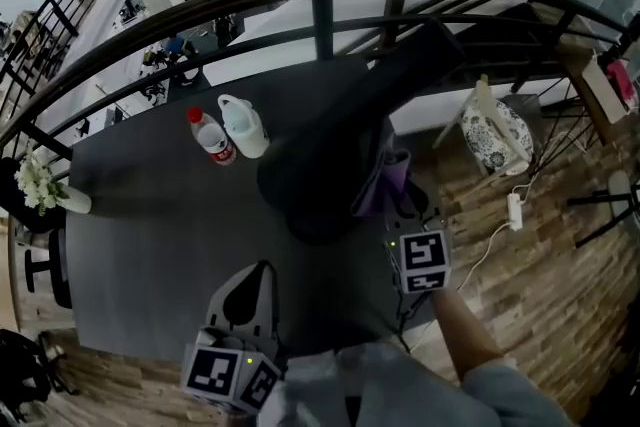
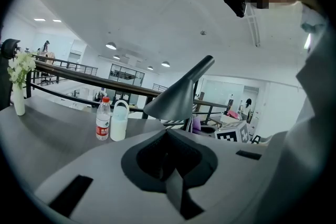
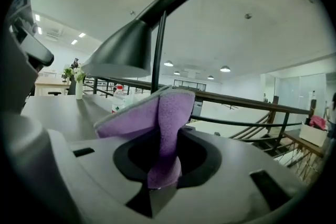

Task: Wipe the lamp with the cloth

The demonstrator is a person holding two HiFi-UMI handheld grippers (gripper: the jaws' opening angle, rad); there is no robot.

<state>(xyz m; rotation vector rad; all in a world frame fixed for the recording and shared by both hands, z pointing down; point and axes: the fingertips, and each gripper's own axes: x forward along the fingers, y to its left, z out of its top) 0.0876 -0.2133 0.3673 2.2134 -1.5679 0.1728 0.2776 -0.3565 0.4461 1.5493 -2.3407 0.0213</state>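
Cloth point(image 3: 169, 113) in right gripper point(image 3: 163, 178); bottle label point(image 2: 102, 124) seemingly red.

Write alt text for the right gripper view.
The right gripper is shut on a folded purple cloth, held up in front of a dark desk lamp standing on a grey table. A bottle, a vase of white flowers and a railing show behind.

Red-capped bottle point(image 1: 212, 137), white jug point(image 1: 243, 125), flower vase point(image 1: 45, 187), dark table point(image 1: 150, 235)

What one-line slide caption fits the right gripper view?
Right tool, shut on a purple cloth, faces the black desk lamp on the grey table.
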